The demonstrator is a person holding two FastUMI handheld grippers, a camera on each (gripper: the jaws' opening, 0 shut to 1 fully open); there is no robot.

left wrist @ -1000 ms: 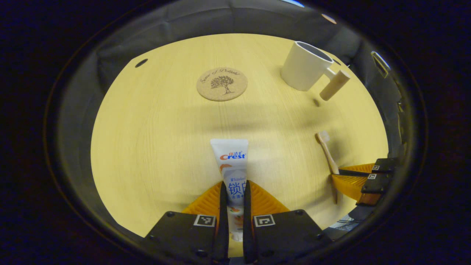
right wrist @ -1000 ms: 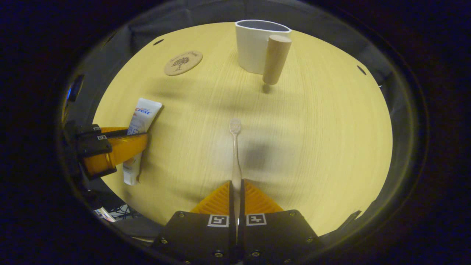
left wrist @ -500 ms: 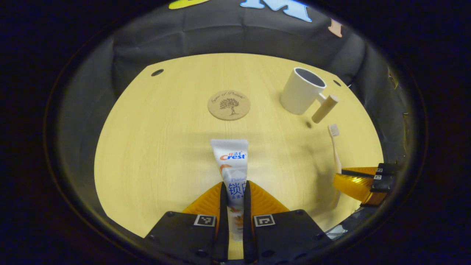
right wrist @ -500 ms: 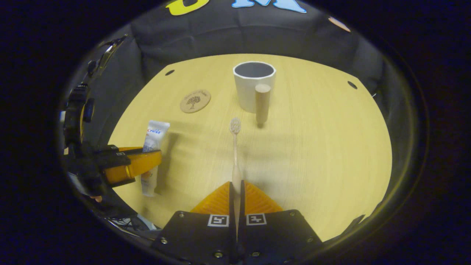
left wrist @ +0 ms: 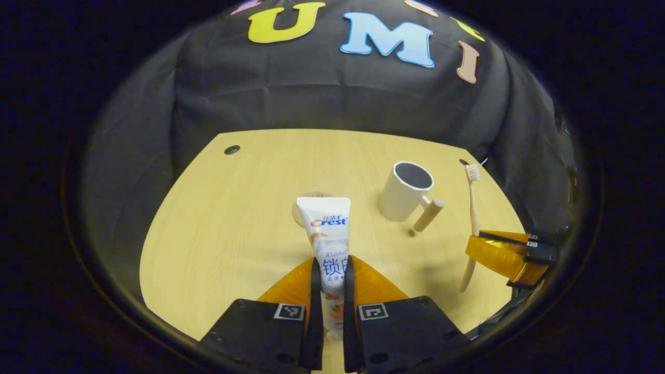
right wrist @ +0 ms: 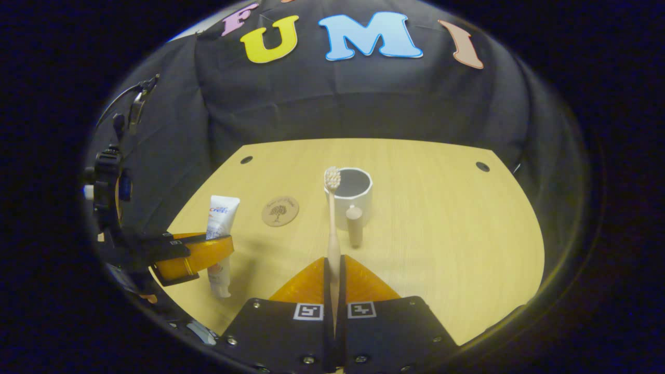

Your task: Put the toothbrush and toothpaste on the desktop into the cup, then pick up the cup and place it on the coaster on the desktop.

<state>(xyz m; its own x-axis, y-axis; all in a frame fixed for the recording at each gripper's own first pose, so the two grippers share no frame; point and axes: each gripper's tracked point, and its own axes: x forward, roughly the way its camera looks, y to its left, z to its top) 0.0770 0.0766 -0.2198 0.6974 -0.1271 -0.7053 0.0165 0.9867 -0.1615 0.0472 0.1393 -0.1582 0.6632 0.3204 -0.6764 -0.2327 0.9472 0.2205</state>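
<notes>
Left gripper view: the left gripper (left wrist: 329, 270) is clenched on the toothpaste tube (left wrist: 327, 234), both fingers pressing its lower half. The tube points away from the camera with its flat crimped end farthest and its cap end down between the fingers, held above the wooden desktop (left wrist: 218, 228). The crimped end overlaps the cork coaster (left wrist: 297, 213), which peeks out at the tube's left edge. To the right stands the white cup (left wrist: 404, 192), upright and open at the top, with its wooden peg handle (left wrist: 428, 214) pointing toward the camera and to the right. Farther right, the right gripper (left wrist: 501, 249) grips the toothbrush (left wrist: 471, 208) near the lower part of its handle; the bristle head is up and the handle's end hangs below the fingers.

Right gripper view: the right gripper (right wrist: 332, 270) is closed on the toothbrush (right wrist: 332, 218), which stands nearly upright with its bristle head overlapping the rim of the white cup (right wrist: 358, 195). The cup sits on the desktop (right wrist: 441, 223), its peg handle (right wrist: 355, 226) facing the camera. The coaster (right wrist: 280, 211) lies flat, left of the cup and apart from it. At far left, the left gripper (right wrist: 195, 254) holds the toothpaste tube (right wrist: 219, 234) upright, cap downward, clear of the desktop.
</notes>
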